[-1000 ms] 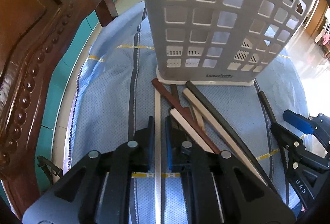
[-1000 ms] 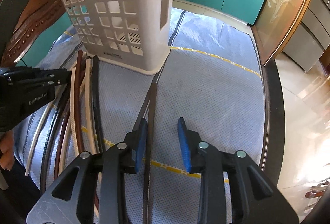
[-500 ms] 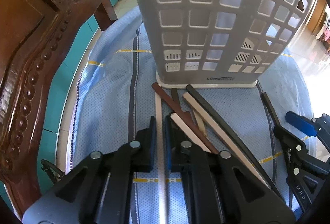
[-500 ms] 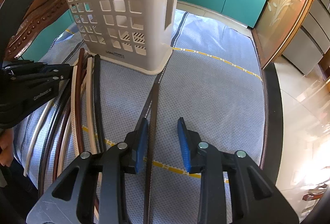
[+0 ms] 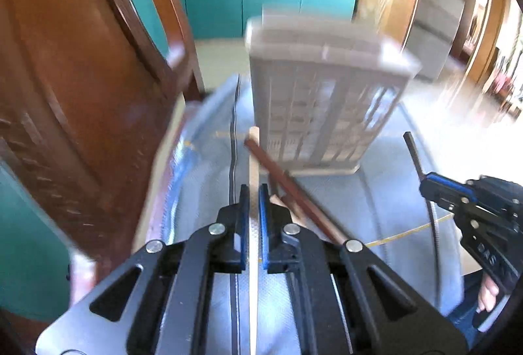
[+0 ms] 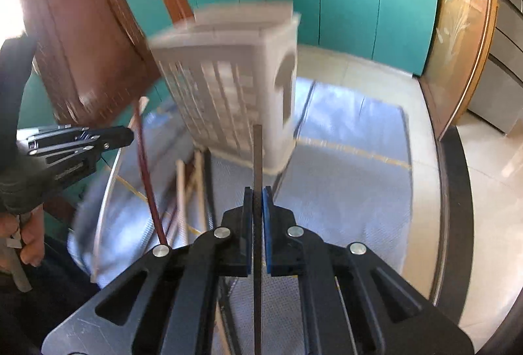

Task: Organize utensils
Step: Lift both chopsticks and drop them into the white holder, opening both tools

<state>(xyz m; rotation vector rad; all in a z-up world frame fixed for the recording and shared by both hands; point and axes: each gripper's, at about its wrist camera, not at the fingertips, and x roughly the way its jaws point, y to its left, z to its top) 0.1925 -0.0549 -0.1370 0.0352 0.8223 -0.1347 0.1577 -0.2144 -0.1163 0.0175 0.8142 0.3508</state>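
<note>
My left gripper [image 5: 251,193] is shut on a cream chopstick [image 5: 253,155] and holds it above the blue cloth; the stick runs forward past the fingertips. A brown chopstick [image 5: 289,183] slants across just to its right; I cannot tell whether it is gripped. My right gripper [image 6: 257,191] is shut on a thin black chopstick [image 6: 257,155], also raised. The white slotted utensil basket [image 5: 327,106] [image 6: 228,87] stands upright ahead of both, blurred. Each gripper shows in the other's view: the right gripper [image 5: 470,204] and the left gripper [image 6: 75,142].
Several loose chopsticks [image 6: 183,185] lie on the blue cloth [image 6: 346,178] in front of the basket. A carved wooden chair [image 5: 81,60] stands close on the left. The table edge [image 6: 452,191] curves along the right, with floor and teal cabinets [image 6: 349,8] beyond.
Both grippers have risen and tipped up, each lifting a chopstick off the cloth. The right jaws have shut on the black chopstick. The basket now looks farther off.
</note>
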